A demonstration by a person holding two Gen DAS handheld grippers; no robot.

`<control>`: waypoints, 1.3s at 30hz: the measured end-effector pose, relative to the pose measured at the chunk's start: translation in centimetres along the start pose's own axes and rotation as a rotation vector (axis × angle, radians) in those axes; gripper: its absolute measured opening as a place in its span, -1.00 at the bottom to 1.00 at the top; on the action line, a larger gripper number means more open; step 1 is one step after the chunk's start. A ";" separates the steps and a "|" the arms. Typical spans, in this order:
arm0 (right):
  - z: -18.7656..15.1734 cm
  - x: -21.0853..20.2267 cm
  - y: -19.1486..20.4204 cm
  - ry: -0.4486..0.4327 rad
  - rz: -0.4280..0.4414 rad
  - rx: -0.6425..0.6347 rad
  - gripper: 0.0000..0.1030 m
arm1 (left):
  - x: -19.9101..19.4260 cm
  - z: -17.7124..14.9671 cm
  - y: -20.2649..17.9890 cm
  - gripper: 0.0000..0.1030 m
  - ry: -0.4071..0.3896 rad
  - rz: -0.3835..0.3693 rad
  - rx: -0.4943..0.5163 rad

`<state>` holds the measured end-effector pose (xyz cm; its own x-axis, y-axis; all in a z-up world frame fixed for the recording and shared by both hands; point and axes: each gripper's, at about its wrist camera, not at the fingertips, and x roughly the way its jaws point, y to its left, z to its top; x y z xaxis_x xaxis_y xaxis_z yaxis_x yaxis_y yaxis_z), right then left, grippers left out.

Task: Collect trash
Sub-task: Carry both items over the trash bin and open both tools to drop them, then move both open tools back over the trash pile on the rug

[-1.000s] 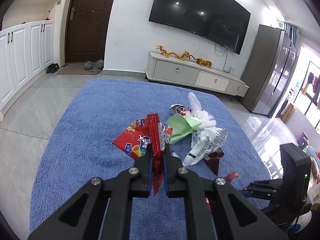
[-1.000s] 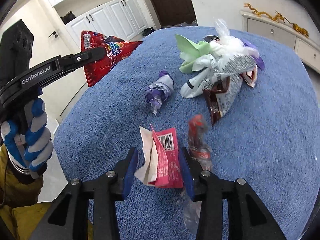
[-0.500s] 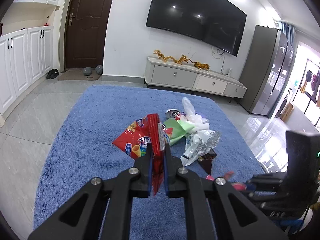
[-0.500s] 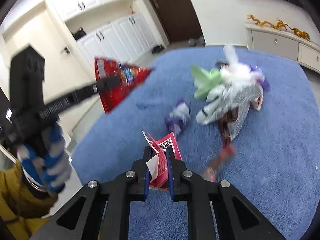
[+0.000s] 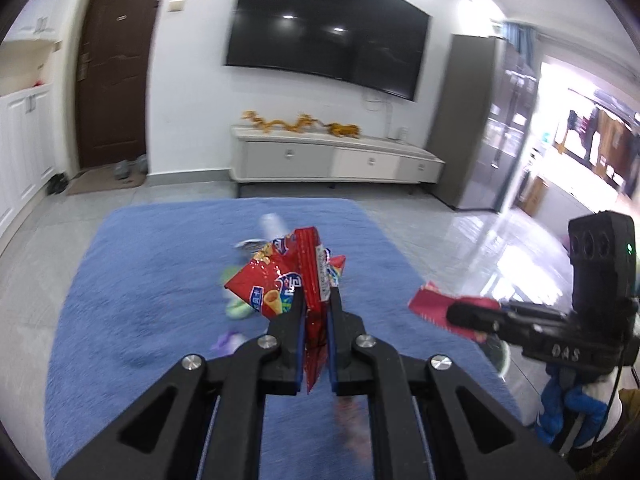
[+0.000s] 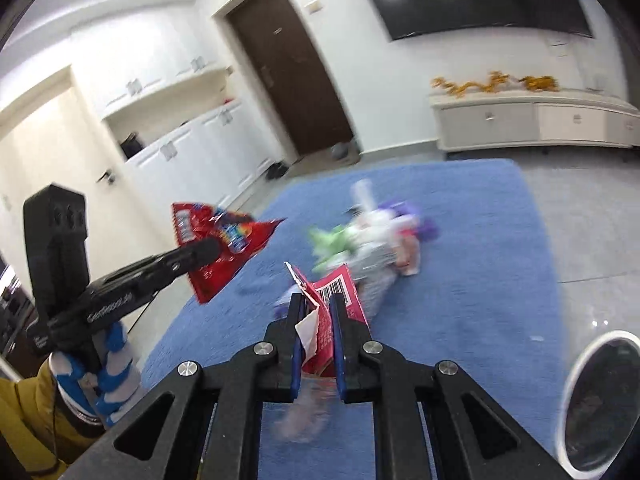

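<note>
My left gripper point(image 5: 315, 300) is shut on a red snack bag point(image 5: 276, 280), held up above the blue rug point(image 5: 140, 280). It also shows in the right wrist view point(image 6: 208, 247) with the red bag point(image 6: 224, 240). My right gripper point(image 6: 316, 304) is shut on a torn pink wrapper point(image 6: 340, 292) with a barcode, lifted off the rug. It also shows in the left wrist view point(image 5: 456, 314) with the wrapper point(image 5: 434, 306). A pile of trash point(image 6: 372, 240), green, white and purple, lies on the rug point(image 6: 480, 240) ahead.
A white-rimmed trash bin point(image 6: 596, 404) with a dark liner stands on the tiled floor at the lower right. A white TV cabinet point(image 5: 332, 160), a wall TV point(image 5: 328, 40), a dark door point(image 5: 116, 80) and white cupboards line the room.
Both grippers have risen and pulled back from the rug with their wrappers. The right gripper shut on the pink wrapper and lifted it. The trash bin has come into the right wrist view.
</note>
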<state>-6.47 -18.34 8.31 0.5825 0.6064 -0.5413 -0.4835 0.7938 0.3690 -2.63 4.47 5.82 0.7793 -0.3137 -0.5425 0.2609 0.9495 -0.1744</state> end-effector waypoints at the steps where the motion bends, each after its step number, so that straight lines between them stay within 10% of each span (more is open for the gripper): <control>1: 0.0 -0.7 -0.7 -0.013 -0.023 0.012 -0.76 | 0.4 0.2 -0.9 -0.84 0.006 -0.019 0.013; 12: -4.6 -10.4 -15.5 -0.134 -0.412 0.322 -0.76 | 9.7 1.3 -16.9 -0.84 0.146 -0.277 0.254; 23: -9.9 -12.2 -25.8 -0.107 -0.546 0.555 -0.70 | 19.7 0.6 -28.5 -0.82 0.290 -0.422 0.264; 28: -11.2 -12.3 -27.6 -0.093 -0.594 0.588 -0.17 | 23.7 0.3 -30.4 -0.78 0.362 -0.460 0.229; 32: -11.6 -11.8 -27.7 -0.071 -0.638 0.587 0.07 | 25.8 -0.2 -31.1 0.03 0.393 -0.457 0.212; 39: -11.6 -11.4 -27.0 -0.050 -0.662 0.583 0.13 | 25.9 -0.5 -30.4 0.05 0.406 -0.452 0.184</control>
<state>-7.63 -47.20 -4.26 0.6594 0.0038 -0.7518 0.3661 0.8718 0.3255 9.31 -32.53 -3.37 0.3008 -0.6219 -0.7230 0.6352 0.6961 -0.3345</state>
